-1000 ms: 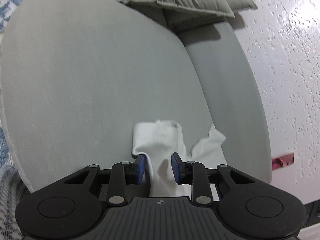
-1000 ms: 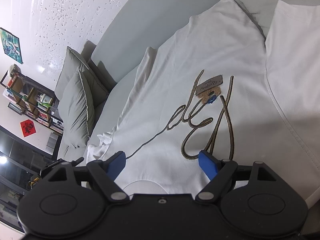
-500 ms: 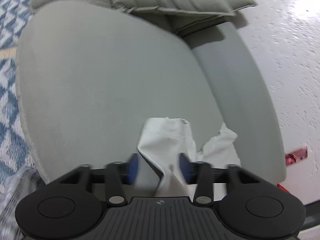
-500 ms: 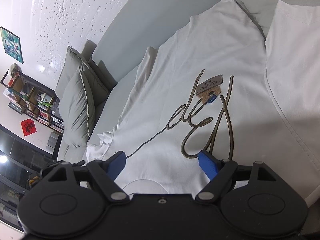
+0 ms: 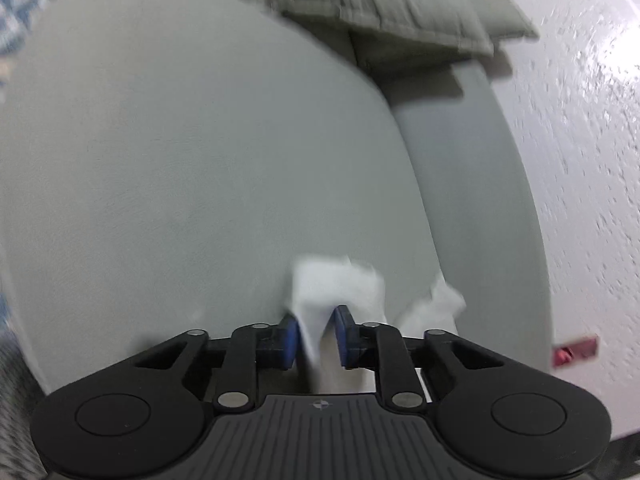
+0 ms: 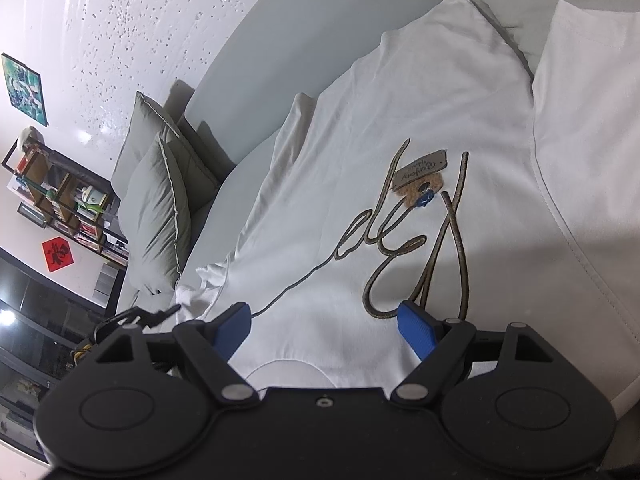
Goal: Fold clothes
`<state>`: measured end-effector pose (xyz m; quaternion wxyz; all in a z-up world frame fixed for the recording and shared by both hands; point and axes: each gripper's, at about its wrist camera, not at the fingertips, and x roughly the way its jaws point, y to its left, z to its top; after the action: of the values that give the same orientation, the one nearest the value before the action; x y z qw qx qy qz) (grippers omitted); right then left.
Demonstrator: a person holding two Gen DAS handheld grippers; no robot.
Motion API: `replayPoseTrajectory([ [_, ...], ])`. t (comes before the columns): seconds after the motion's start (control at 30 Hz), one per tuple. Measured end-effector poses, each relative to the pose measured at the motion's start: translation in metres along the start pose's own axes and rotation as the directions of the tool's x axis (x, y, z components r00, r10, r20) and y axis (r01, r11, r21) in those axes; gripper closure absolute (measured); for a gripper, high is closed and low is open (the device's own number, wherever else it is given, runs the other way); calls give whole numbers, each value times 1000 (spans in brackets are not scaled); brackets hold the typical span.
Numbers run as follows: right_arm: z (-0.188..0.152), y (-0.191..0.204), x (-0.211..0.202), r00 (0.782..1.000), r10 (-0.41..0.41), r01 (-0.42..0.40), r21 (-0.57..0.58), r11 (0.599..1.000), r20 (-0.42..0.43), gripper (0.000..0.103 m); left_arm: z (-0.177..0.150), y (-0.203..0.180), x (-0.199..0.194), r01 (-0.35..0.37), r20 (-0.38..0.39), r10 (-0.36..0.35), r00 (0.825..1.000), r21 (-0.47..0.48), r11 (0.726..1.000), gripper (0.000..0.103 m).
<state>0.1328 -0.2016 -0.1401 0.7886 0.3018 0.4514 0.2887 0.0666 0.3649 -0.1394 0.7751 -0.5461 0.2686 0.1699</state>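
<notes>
Spread flat on a pale grey fabric sofa seat: a white cotton T-shirt with looping bronze script stitched on the chest, front up, neckline nearest the right gripper's camera, long axis running away from it toward the hem at upper right. One sleeve bunched at the near left edge. A second white garment edge lying over the shirt's right side; whether folded-over cloth or another piece, cannot tell.

Right gripper poised just above the chest, blue pads spread wide, gripping nothing, script and collar lying between and just ahead of them.

Left gripper at the bunched sleeve end, blue pads set narrow with a fold of white cloth standing between them; blurred, so real pinch or loose gap hard to tell, though likely a grip. Beyond that cloth, only bare seat, then grey quilted cushions by a speckled white wall.

Nearer to the sleeve: the left side. Any fold from here would likely carry that sleeve across the long axis toward the script.
</notes>
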Motion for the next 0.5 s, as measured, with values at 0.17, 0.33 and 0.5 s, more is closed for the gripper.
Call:
replayPoseTrajectory([
  [0.17,0,0,0,1000,1,-1,0,1000,0,23,5,-4,-10,-74,106,66,992,68,995,88],
  [0.33,-1,0,0,1000,2,-2,-4,1000,0,23,4,-15,-12,-148,190,122,974,135,980,103],
  [0.5,-1,0,0,1000,2,-2,-1,1000,-1,23,-11,-41,-15,-378,319,274,908,336,863,103],
])
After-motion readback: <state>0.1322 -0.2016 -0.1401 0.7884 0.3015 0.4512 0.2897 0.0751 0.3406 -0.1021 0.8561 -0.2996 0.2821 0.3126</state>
